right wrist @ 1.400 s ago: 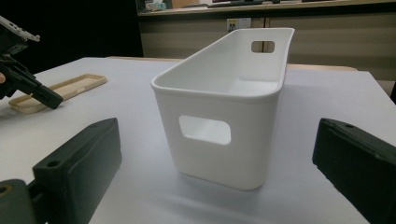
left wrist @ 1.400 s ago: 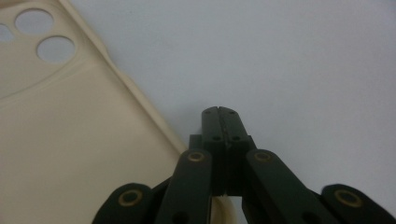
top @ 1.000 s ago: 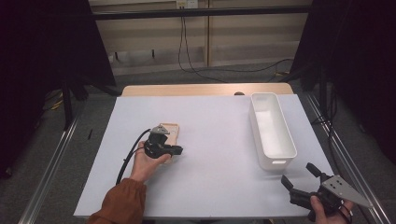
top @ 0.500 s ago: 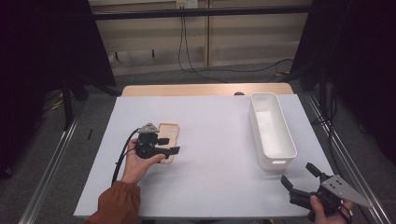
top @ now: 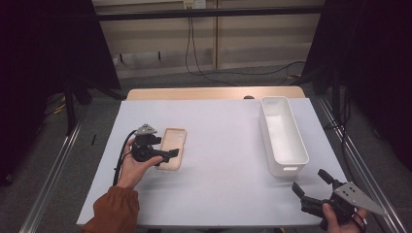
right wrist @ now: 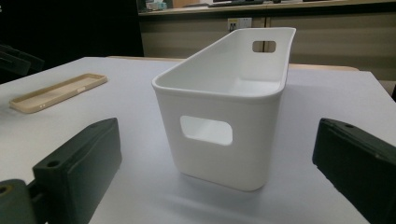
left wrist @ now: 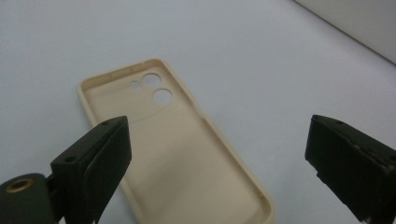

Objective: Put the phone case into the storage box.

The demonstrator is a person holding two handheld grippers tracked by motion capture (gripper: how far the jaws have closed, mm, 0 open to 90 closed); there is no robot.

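Note:
A beige phone case (top: pixel 174 144) lies inside-up on the white table cover, left of the middle; its two camera holes face away in the left gripper view (left wrist: pixel 187 158). My left gripper (top: pixel 165 147) hovers at the case's left edge. Its jaws have just been opening and now stand wide (left wrist: pixel 219 140), with the case lying loose below and between them, untouched. My right gripper (top: pixel 311 181) is open near the table's front right corner. It faces the short end of a white bin (right wrist: pixel 219 107); the case (right wrist: pixel 58 92) lies far off to its left.
The white bin (top: pixel 291 167) stands lengthwise at the right side, with nothing inside and a handle hole at each end. A wooden table edge (top: pixel 214 93) runs along the back. Metal rails flank the table on both sides.
The left gripper's jaws opened and let go of the phone case, and the hand drew back a little to the left, uncovering more of the case. The right gripper has kept still.

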